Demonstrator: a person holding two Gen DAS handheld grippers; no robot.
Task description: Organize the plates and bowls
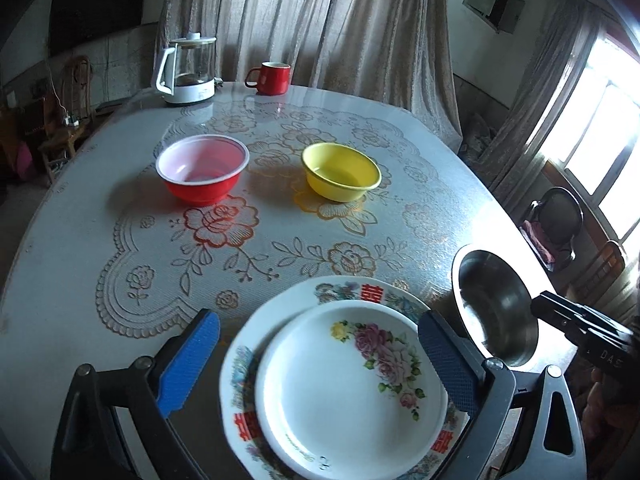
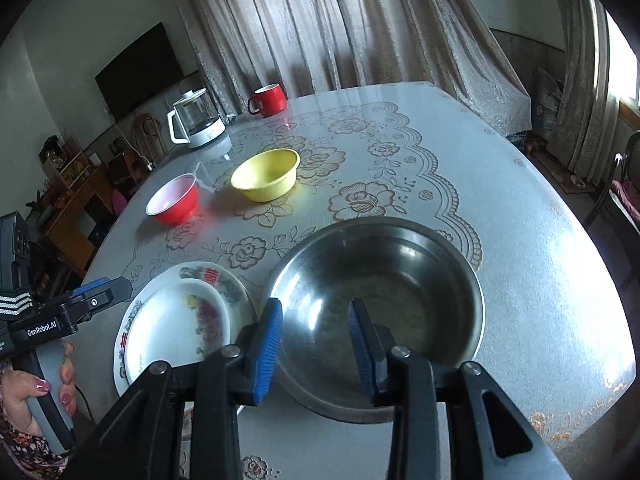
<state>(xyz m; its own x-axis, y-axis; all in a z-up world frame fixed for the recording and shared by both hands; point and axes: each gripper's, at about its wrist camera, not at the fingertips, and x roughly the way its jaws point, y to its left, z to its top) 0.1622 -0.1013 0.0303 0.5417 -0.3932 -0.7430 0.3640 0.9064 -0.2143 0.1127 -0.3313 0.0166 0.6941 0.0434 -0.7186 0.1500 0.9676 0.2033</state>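
Daylight from the window glares on the table's right edge; the room behind stays dim, fisheye corners black and bent.

A small white plate with a purple and yellow flower print lies flat on a larger white plate with red characters and flowers round its rim, set off toward the near side so the big plate's far rim shows. Just to their right a steel bowl stands upright and empty on the worktop. Farther back, well apart from these, a red bowl with a white inside and a yellow bowl stand upright side by side, not touching.
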